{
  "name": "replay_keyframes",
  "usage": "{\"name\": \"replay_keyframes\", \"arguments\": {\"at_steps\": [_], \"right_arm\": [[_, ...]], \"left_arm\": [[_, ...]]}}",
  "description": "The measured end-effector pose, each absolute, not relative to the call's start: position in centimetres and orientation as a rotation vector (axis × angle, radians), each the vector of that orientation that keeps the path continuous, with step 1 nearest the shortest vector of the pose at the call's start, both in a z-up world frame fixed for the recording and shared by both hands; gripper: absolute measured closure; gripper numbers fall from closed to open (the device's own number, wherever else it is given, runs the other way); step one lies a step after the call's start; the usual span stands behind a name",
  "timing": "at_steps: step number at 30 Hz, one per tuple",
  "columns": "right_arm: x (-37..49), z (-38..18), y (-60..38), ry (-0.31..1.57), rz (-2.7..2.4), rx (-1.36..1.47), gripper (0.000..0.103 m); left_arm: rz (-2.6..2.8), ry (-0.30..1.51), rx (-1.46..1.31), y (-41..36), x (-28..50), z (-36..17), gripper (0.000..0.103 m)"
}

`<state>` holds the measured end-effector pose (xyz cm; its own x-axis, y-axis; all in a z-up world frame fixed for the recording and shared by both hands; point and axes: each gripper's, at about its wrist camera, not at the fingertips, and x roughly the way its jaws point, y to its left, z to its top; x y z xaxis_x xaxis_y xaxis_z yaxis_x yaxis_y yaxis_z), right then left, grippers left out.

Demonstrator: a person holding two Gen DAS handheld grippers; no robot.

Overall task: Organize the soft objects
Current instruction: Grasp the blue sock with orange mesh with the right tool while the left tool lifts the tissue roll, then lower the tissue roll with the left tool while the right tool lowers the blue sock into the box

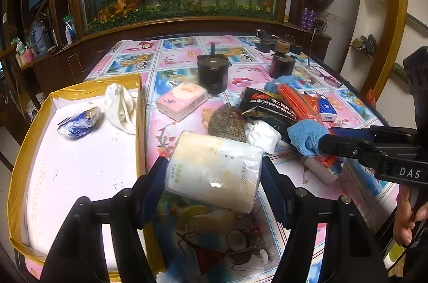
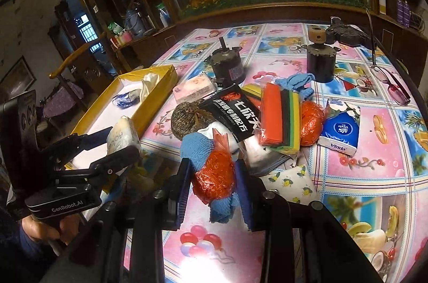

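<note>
The left gripper (image 1: 214,176) pinches a light, squashy tissue roll (image 1: 214,170) across its middle, near the table's front edge beside the box (image 1: 139,122). The right gripper (image 2: 214,192) squeezes a crinkly orange bundle (image 2: 214,176).

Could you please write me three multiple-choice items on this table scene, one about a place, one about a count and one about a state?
1. Where does the white cloth lie?
A. In the yellow-rimmed box
B. On the pink tissue pack
C. Under the eyeglasses

2. How many things lie in that box?
A. None
B. Two
C. Five

3. What is the left gripper doing?
A. Standing open over bare table
B. Clamping the wrapped paper roll
C. Clamping the Vinda tissue pack

Answers:
1 A, the cloth rests inside against the box's wall.
2 B, only the cloth and a blue-and-white wrapped packet.
3 B, both pads press the roll's sides.
</note>
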<state>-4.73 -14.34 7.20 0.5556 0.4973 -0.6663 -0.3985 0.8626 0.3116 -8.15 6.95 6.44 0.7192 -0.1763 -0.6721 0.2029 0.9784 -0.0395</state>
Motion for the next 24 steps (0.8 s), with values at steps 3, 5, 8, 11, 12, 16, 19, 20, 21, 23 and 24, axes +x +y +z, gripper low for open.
{"name": "replay_keyframes", "arguments": {"at_steps": [3,5,8,11,12,16,19,20,21,23,24], "right_arm": [[-4.8,7.5,-14.1,0.824,0.533,0.13,0.068],[-4.8,7.8,-13.8,0.823,0.535,0.133,0.068],[-4.7,8.2,-13.4,0.822,0.541,0.136,0.068],[-4.6,8.5,-12.8,0.823,0.551,0.138,0.068],[-4.5,8.7,-12.5,0.824,0.555,0.136,0.068],[-4.2,9.2,-11.1,0.827,0.579,0.129,0.067],[-4.1,9.7,-9.6,0.826,0.605,0.118,0.067],[-4.0,9.8,-9.1,0.826,0.613,0.114,0.067],[-4.0,9.9,-8.5,0.828,0.621,0.109,0.067],[-3.7,10.1,-7.4,0.834,0.638,0.104,0.067],[-3.6,10.2,-6.9,0.838,0.646,0.102,0.067]], "left_arm": [[-0.199,0.73,0.028,7.6,-8.3,6.7,0.035],[-0.191,0.727,0.019,8.1,-8.3,6.8,0.035],[-0.181,0.725,-0.001,8.9,-8.3,7.1,0.035],[-0.158,0.71,-0.013,10.1,-8.6,7.6,0.035],[-0.148,0.706,-0.015,10.5,-8.6,7.7,0.035],[-0.095,0.69,-0.038,12.9,-8.5,8.3,0.035],[-0.055,0.689,-0.065,14.9,-8.4,8.4,0.035],[-0.042,0.689,-0.074,15.6,-8.4,8.4,0.035],[-0.028,0.689,-0.084,16.4,-8.4,8.5,0.035],[-0.008,0.688,-0.096,17.7,-8.4,8.5,0.035],[0.007,0.686,-0.1,18.4,-8.3,8.6,0.035]]}}
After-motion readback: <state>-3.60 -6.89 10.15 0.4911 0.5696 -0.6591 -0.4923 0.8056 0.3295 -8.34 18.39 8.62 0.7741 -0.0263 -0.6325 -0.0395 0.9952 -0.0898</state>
